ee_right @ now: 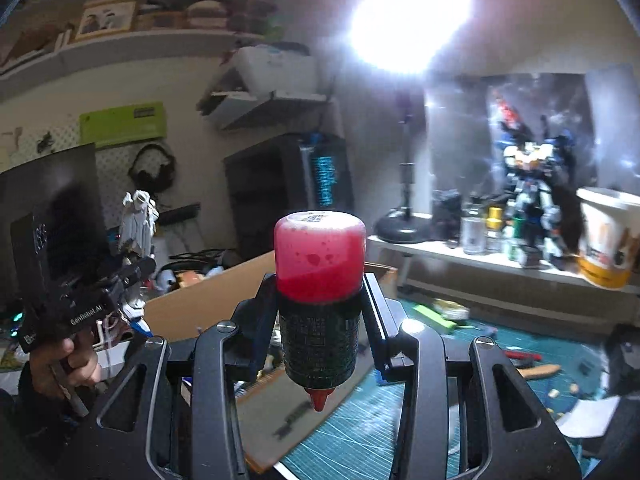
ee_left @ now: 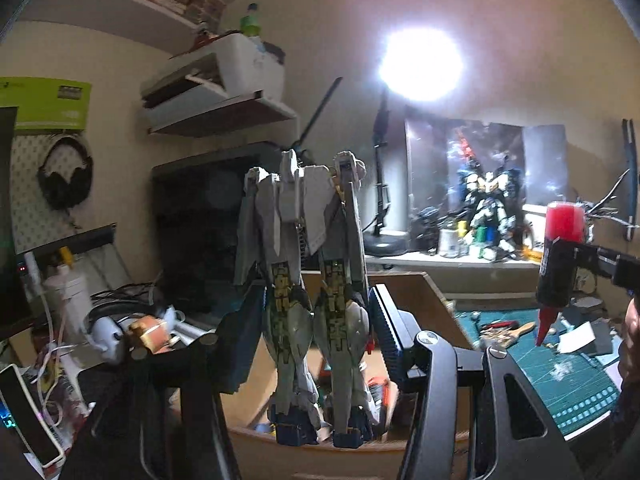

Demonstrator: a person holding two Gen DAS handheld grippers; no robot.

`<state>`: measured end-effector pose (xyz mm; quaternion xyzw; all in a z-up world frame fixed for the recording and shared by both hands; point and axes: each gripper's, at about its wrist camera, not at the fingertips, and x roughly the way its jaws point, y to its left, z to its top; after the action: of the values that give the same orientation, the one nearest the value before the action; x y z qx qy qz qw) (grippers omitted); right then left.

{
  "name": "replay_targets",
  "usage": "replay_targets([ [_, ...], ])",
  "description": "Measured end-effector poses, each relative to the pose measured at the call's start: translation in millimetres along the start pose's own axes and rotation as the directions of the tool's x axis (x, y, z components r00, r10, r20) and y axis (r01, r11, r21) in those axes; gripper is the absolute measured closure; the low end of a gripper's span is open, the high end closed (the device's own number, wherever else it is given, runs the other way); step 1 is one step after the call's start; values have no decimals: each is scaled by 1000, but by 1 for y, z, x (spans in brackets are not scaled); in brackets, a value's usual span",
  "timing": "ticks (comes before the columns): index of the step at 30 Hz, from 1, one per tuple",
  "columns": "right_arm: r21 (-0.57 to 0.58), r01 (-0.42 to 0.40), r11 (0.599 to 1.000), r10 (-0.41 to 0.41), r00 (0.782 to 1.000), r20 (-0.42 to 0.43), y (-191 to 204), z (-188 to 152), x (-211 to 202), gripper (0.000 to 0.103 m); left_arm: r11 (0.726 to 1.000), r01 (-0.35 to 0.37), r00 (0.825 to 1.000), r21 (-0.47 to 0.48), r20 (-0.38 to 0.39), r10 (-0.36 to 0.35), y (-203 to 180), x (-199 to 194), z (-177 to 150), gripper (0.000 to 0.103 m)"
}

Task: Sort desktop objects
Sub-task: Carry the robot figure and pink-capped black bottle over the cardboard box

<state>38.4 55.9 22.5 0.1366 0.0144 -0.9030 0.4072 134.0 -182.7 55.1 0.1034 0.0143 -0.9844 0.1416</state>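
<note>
My left gripper (ee_left: 316, 320) is shut on a grey-and-white robot model (ee_left: 308, 264) with yellow-green leg detail and holds it in the air, feet toward the camera. The model also shows in the right wrist view (ee_right: 138, 224), held by the left gripper (ee_right: 132, 276) at the left. My right gripper (ee_right: 320, 304) is shut on a paint bottle (ee_right: 319, 288) with red liquid and a black label, held upside down with its red nozzle pointing down. The bottle shows in the left wrist view (ee_left: 560, 256) at the far right, above the green cutting mat (ee_left: 568, 376).
An open cardboard box (ee_left: 424, 292) lies below the model. The cutting mat (ee_right: 360, 420) carries small tools and scraps. A back shelf (ee_right: 440, 252) holds jars, a blue-white robot figure (ee_right: 532, 196) and a paper cup (ee_right: 608, 236). A bright lamp (ee_right: 408, 20) shines above. Cables and a bottle clutter the left (ee_left: 68, 300).
</note>
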Motion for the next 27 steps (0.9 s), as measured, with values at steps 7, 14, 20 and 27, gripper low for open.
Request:
replay_targets([
  [7,-26,-111,994,110,994,-18,23,-1,32,64,999,-39,998,-10,-42,39,17,-4,-13,50],
  [14,-37,-172,984,170,984,-49,39,-8,53,64,999,-52,996,-16,-69,51,25,-3,-22,50],
  [20,-10,-199,980,197,975,-102,40,-23,75,64,999,-38,993,-22,-109,35,26,11,-31,50],
  [27,12,-212,977,211,961,-177,37,-38,104,64,1000,-23,987,6,-160,24,19,31,-35,50],
])
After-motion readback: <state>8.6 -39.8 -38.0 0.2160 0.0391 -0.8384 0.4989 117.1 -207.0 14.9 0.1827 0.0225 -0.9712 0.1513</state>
